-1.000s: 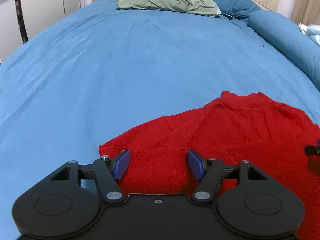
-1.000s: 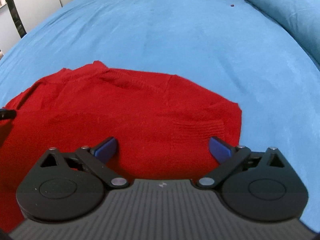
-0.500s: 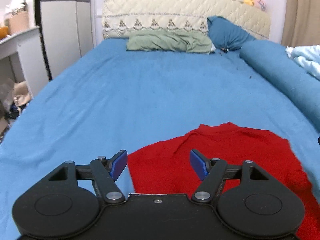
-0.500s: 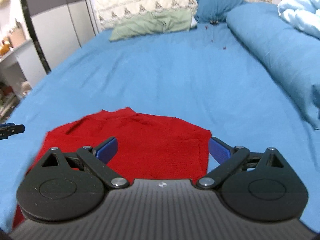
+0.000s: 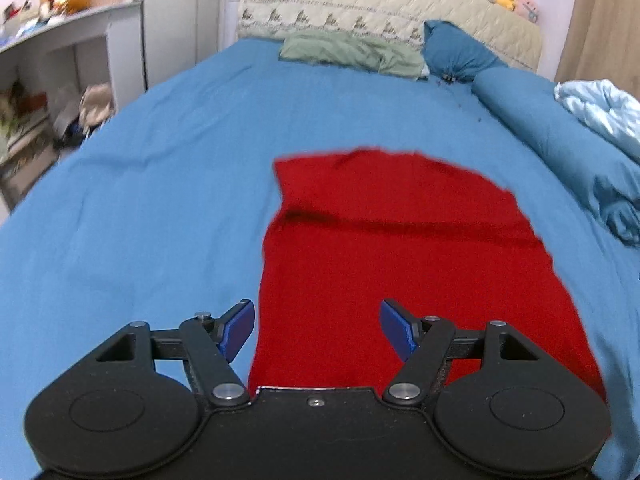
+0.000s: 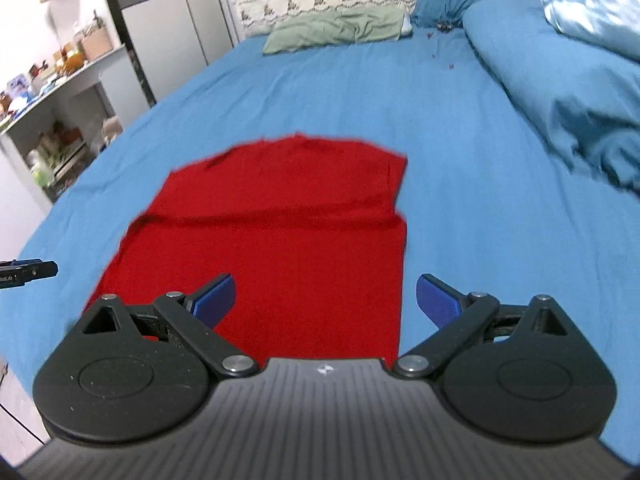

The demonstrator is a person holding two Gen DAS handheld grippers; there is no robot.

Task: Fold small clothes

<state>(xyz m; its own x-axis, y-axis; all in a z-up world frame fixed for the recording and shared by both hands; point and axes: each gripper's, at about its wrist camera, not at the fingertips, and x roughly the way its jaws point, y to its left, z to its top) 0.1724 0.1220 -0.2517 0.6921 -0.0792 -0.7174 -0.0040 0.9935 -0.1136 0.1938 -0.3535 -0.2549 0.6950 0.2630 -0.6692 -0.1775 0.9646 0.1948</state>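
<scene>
Both units hovered level above the red garment (image 5: 400,264) on the bed (image 5: 160,184): left hand-held gripper (image 5: 317,330) and right hand-held gripper (image 6: 325,300), jaws apart, empty.

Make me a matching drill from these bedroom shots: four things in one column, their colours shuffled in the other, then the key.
Things
1. garment
2. bedsheet
3. crumpled pillow
4. headboard

Colours
A. cream
B. red
C. pale green
D. blue

Pairs: 1-B, 2-D, 3-C, 4-A
</scene>
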